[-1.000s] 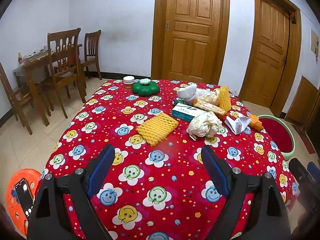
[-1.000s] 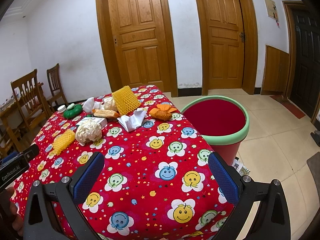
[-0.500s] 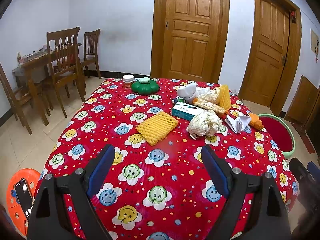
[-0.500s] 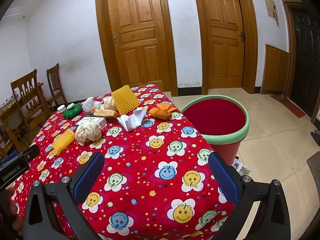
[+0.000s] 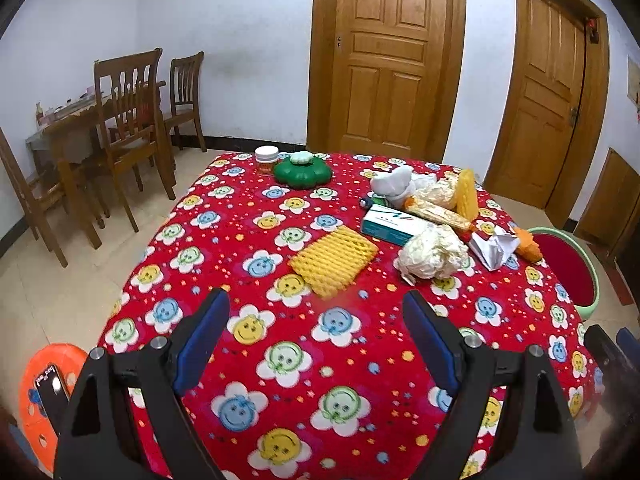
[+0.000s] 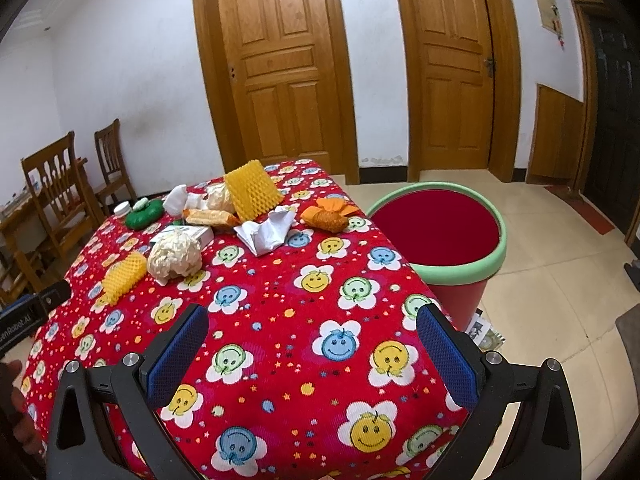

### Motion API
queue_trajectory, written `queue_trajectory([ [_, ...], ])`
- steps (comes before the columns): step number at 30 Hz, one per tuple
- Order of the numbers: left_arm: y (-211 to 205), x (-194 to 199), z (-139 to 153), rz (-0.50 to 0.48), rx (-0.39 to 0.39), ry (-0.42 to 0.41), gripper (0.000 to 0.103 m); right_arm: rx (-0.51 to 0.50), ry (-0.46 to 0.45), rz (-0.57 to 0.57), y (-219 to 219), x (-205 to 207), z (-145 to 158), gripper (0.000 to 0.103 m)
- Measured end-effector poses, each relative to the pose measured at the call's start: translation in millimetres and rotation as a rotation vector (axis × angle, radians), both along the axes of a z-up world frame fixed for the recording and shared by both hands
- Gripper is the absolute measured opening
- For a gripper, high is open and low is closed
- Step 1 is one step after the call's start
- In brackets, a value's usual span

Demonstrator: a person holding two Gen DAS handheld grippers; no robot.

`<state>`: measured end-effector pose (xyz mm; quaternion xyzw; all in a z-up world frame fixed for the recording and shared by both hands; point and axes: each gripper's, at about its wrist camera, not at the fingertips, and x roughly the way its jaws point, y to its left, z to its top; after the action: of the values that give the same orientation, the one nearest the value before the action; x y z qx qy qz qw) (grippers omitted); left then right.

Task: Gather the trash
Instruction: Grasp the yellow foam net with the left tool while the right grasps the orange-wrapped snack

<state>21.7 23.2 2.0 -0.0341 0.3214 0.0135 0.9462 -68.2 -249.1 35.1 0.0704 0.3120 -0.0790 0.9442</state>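
Nothing has changed: both my left claw and right claw still hover wide and empty, trash ahead untouched.

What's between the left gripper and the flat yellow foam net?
Nothing, only bare red smiley-flower tablecloth between the open left gripper and the flat yellow foam net, in the left wrist view.

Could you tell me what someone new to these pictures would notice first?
The eye goes first to the red tablecloth with its smiley flowers, which fills both views. A heap of trash sits toward its far right: a yellow foam net, a crumpled paper ball and a white wrapper. Beside the table stands a red bin with a green rim, and each open hand-held gripper hovers empty over the near edge.
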Motion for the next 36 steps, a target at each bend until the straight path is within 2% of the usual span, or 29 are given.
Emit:
queue_trajectory([
  [5,9.6,22.3,-1.2,-0.022,0.02,0.045,0.088,0.003,0.025,0.05,-1.2,18.3,1.0,0.103],
  [13,13.1,74.2,-25.4,-0.076,0.002,0.169,0.087,0.05,0.093,0.077,-10.3,64.9,-2.7,0.103],
  [20,8.5,111.8,-47.6,-0.14,-0.019,0.236,0.084,0.046,0.182,0.02,-29.1,121.8,-18.2,0.103],
  [25,3.6,127.2,-59.3,-0.177,0.026,0.238,0.073,0.05,0.241,-0.03,-42.7,157.0,-34.1,0.103],
  [28,3.1,133.3,-66.9,-0.214,-0.015,0.275,0.071,0.049,0.25,-0.063,-49.1,170.1,-39.7,0.102],
  [31,-2.0,134.3,-68.6,-0.24,0.006,0.259,0.062,0.056,0.262,-0.089,-55.2,181.2,-46.5,0.09],
  [32,-3.6,134.9,-68.8,-0.254,0.007,0.258,0.061,0.059,0.269,-0.091,-56.4,184.2,-48.9,0.083],
  [33,-4.8,135.3,-68.4,-0.266,0.0,0.254,0.055,0.062,0.276,-0.091,-57.4,187.4,-50.7,0.074],
  [35,-6.5,136.3,-67.4,-0.288,-0.016,0.247,0.046,0.063,0.279,-0.09,-58.8,191.9,-53.1,0.066],
  [36,-6.7,136.8,-67.2,-0.301,-0.031,0.244,0.038,0.061,0.266,-0.086,-58.8,192.0,-51.7,0.059],
])
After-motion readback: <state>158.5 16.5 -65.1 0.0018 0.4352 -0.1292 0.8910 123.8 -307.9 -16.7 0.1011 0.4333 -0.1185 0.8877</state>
